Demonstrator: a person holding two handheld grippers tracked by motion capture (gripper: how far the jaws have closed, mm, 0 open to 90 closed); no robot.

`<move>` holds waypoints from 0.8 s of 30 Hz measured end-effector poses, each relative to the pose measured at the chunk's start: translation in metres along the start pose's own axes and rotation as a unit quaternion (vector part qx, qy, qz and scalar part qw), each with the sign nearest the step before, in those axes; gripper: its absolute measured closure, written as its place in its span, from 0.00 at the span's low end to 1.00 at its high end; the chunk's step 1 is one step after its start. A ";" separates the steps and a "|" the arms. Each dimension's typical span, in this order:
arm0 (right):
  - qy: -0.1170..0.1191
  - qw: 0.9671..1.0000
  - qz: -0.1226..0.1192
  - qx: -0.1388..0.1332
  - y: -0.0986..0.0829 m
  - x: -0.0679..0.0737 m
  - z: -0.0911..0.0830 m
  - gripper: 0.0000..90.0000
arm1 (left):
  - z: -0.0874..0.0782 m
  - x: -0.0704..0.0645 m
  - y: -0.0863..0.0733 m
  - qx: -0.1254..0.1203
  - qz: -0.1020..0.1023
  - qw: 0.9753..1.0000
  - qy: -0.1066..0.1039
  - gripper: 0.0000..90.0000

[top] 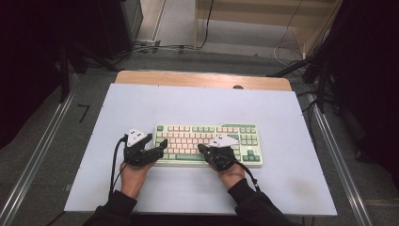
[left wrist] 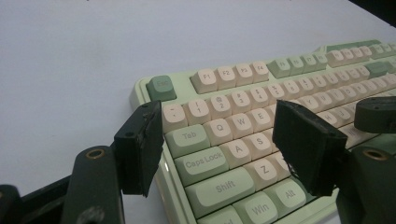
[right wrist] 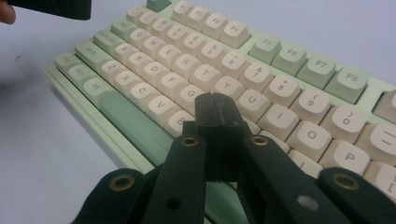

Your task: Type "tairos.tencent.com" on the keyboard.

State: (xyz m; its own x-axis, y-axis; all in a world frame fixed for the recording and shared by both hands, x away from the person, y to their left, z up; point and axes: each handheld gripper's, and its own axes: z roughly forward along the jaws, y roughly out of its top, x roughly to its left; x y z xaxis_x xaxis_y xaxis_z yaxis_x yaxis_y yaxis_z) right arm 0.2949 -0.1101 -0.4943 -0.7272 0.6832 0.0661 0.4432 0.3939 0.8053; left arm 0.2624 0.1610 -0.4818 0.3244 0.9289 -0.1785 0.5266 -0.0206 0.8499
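- The pale green mechanical keyboard with cream and green keycaps (top: 209, 144) lies flat on the near middle of my desk (top: 141, 101), its long side running left to right.
- My left gripper (left wrist: 224, 149) has its jaws released and spread wide over the keyboard's near left corner, around the Tab, Caps Lock and Shift keys; they grasp nothing.
- My right gripper (right wrist: 215, 109) has its jaws clenched together on nothing, the joined tip poised over the middle letter rows, near the cream H key (right wrist: 194, 95); I cannot tell whether it touches a keycap.
- I judge the step in hand to be key pressing: the closed tip serves as a fingertip, while the left waits beside the corner, perhaps to steady the case.
- The next move calls for a straight, short push onto one keycap alone, centred so the neighbours stay up.
- The desk wears a smooth pale blue-white sheet, with bare wood along its far edge.
- Beyond lie grey floor, loose cables (top: 155, 47) and dark stands.
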 end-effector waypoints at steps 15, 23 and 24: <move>0.001 1.000 -0.001 0.011 -0.001 0.001 0.004 0.98 | -0.003 0.002 0.000 -0.008 -0.004 1.000 0.004 0.38; 0.000 1.000 0.001 0.011 -0.001 0.000 0.004 0.98 | -0.003 0.001 0.000 -0.007 -0.004 1.000 0.005 0.38; 0.000 1.000 0.001 0.011 -0.001 0.001 0.004 0.98 | -0.003 0.001 0.000 -0.007 -0.004 1.000 0.005 0.38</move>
State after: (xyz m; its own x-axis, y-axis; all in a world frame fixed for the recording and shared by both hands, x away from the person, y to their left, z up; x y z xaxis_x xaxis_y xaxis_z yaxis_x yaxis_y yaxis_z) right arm 0.2964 -0.1074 -0.4973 -0.7266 0.6837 0.0670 0.4558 0.4068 0.7917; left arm 0.2601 0.1634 -0.4809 0.3127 0.9324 -0.1812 0.5182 -0.0076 0.8552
